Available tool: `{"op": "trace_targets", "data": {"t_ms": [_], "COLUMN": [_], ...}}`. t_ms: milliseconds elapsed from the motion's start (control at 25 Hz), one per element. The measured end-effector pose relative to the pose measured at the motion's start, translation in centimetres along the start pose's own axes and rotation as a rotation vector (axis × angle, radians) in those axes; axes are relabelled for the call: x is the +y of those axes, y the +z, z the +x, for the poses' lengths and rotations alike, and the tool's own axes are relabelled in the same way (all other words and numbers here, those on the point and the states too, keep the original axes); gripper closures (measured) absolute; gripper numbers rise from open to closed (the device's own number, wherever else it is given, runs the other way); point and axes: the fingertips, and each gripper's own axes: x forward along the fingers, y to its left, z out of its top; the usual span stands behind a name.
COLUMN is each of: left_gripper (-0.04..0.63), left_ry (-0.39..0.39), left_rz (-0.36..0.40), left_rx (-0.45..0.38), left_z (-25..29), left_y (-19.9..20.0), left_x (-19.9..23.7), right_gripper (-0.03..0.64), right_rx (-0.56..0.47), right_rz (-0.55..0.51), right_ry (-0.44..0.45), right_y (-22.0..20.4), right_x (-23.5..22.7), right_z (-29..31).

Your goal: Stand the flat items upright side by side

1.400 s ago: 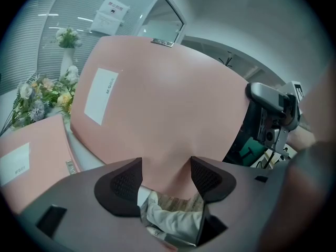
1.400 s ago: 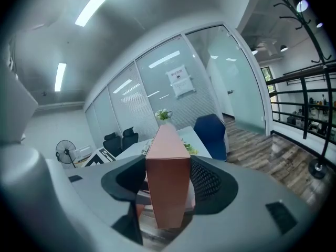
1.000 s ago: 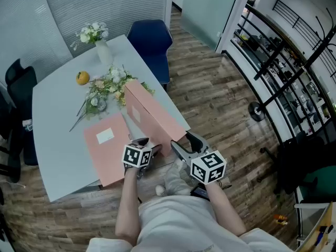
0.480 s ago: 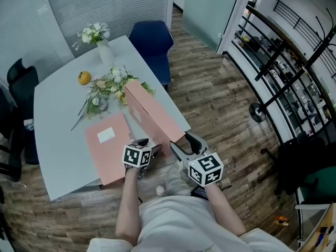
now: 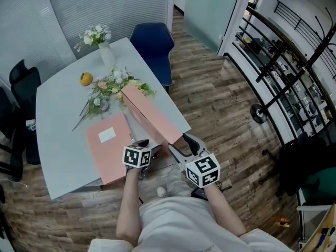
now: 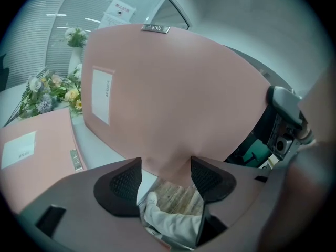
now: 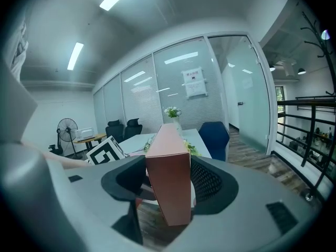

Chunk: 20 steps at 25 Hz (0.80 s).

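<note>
A pink file box (image 5: pixel 149 114) stands tilted on its long edge at the near right of the white table (image 5: pixel 58 119). A second pink box (image 5: pixel 107 146) with a white label lies flat to its left. My right gripper (image 5: pixel 181 143) is shut on the tilted box's narrow near end (image 7: pixel 168 177), which fills the gap between the pads. My left gripper (image 5: pixel 151 149) is at the same box's near lower corner. That corner (image 6: pixel 167 164) sits between the fingertips and touches both. The box's broad labelled face (image 6: pixel 173 98) fills the left gripper view, with the flat box (image 6: pixel 31 146) at the left.
A loose bouquet (image 5: pixel 107 88), an orange (image 5: pixel 85 79) and a vase of white flowers (image 5: pixel 102 49) lie beyond the boxes. A blue chair (image 5: pixel 152 43) stands at the far side and a black chair (image 5: pixel 23 88) at the left. The table's near edge is just in front of the grippers.
The right gripper has rolled slightly with the tilted box, whose far end has shifted a little to the left. The left gripper and the flat box have stayed put.
</note>
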Motion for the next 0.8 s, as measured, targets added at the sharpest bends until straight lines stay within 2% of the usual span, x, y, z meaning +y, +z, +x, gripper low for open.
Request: {"op": "trace_targets", "data": {"t_ms": [360, 560, 800], "left_gripper": [0.313, 0.313, 0.313], "left_ry": [-0.022, -0.033, -0.039], "left_rz": [-0.041, -0.060, -0.065], "left_rx": [-0.047, -0.087, -0.130], "left_z": [-0.8, -1.7, -3.0], "left_y": [0.4, 1.4, 2.5], "left_x": [-0.3, -0.4, -0.3], "right_gripper": [0.339, 0.322, 0.307], "right_rx": [0.027, 0.067, 0.062], "right_rz": [0.008, 0.037, 0.025], "right_ry": [0.027, 0.113, 0.154], "right_y": [-0.4, -0.1, 2.4], "right_x": [0.0, 1.0, 1.2], "right_z": [-0.3, -0.7, -1.5]}}
